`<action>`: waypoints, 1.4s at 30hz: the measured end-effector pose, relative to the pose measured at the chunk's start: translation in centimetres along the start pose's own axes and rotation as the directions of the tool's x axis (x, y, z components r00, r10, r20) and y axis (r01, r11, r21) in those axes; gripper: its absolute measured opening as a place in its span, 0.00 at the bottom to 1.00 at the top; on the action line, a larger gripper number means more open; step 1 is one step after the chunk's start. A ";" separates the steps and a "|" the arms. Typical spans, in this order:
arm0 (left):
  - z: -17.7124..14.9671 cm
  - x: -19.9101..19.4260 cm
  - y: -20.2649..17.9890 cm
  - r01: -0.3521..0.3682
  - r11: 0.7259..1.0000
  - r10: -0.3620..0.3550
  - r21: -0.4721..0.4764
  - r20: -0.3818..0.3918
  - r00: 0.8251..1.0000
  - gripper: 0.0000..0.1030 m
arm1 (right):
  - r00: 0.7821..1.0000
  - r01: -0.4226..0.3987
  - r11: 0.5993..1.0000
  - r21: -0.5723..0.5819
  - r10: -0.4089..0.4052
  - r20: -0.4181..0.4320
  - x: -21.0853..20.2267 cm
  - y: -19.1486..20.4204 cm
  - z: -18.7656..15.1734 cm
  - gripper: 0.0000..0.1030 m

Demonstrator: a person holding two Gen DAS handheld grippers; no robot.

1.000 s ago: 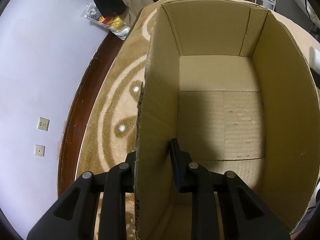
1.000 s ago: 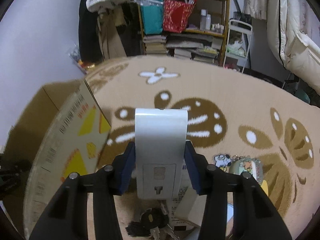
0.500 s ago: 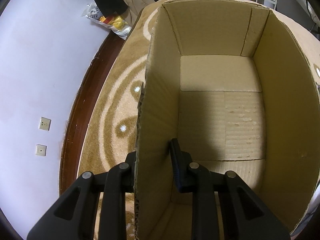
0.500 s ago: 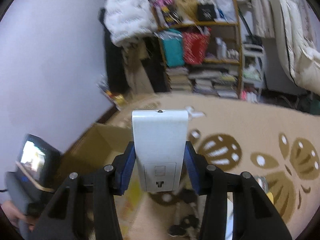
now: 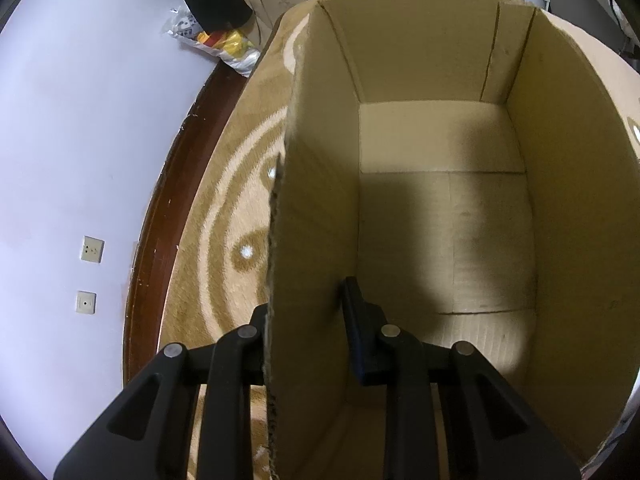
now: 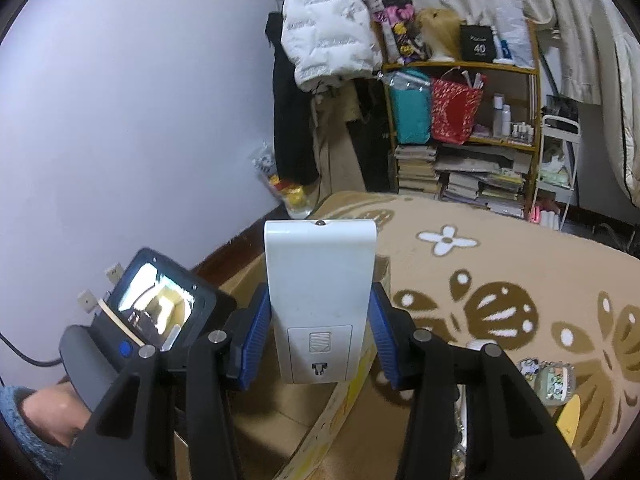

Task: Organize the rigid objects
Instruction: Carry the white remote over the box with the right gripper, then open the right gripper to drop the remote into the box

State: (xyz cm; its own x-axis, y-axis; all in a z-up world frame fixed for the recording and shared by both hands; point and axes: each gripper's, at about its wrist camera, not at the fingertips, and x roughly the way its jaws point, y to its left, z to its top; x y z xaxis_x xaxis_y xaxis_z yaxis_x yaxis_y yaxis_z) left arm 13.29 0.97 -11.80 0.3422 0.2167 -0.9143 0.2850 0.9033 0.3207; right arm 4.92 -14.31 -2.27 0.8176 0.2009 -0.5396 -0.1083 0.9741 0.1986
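Observation:
An open, empty cardboard box (image 5: 580,200) stands on a patterned rug. My left gripper (image 5: 306,304) is shut on the box's left wall, one finger outside and one inside. In the right wrist view, my right gripper (image 6: 319,312) is shut on an upright white plastic device (image 6: 320,272) with a port on its lower face, blue pads pressing both its sides. The device hangs above the box (image 6: 352,384), whose printed outer side shows below it. The left gripper's body and lit screen (image 6: 156,304) sit at the lower left, held by a hand (image 6: 52,412).
A crowded shelf (image 6: 460,120) of books and bags stands at the far wall beside a hanging white jacket (image 6: 324,32). A snack bag (image 5: 216,40) lies by the wall. Small trinkets (image 6: 548,376) lie on the rug right of the box.
My right gripper rose with the white device and swung left toward the box, so the left gripper's screen came into view. The left gripper stayed put on the box wall.

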 end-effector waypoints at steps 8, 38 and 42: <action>-0.1 -0.1 0.6 0.022 1.000 -0.021 -0.019 0.009 1.000 0.23 | 0.999 -0.052 0.997 0.050 0.052 0.005 0.8 -1.0 -0.4 0.49; -0.4 0.1 1.3 0.061 0.997 -0.060 -0.043 0.018 0.998 0.23 | 0.968 0.240 0.968 0.076 -0.233 -0.092 1.3 -7.3 -1.4 0.88; -0.3 0.2 1.6 0.074 0.996 -0.073 -0.054 0.013 0.997 0.23 | 0.956 0.272 0.943 0.193 -0.243 -0.162 0.6 -11.3 -2.9 0.88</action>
State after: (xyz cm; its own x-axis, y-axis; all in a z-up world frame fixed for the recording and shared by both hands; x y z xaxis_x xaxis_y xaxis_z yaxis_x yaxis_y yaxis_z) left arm 13.57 2.54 -11.56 0.3320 0.1450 -0.9320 0.2607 0.9355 0.2384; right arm 4.94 -24.87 -7.22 0.7165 -0.0272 -0.6970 0.2294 0.9528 0.1986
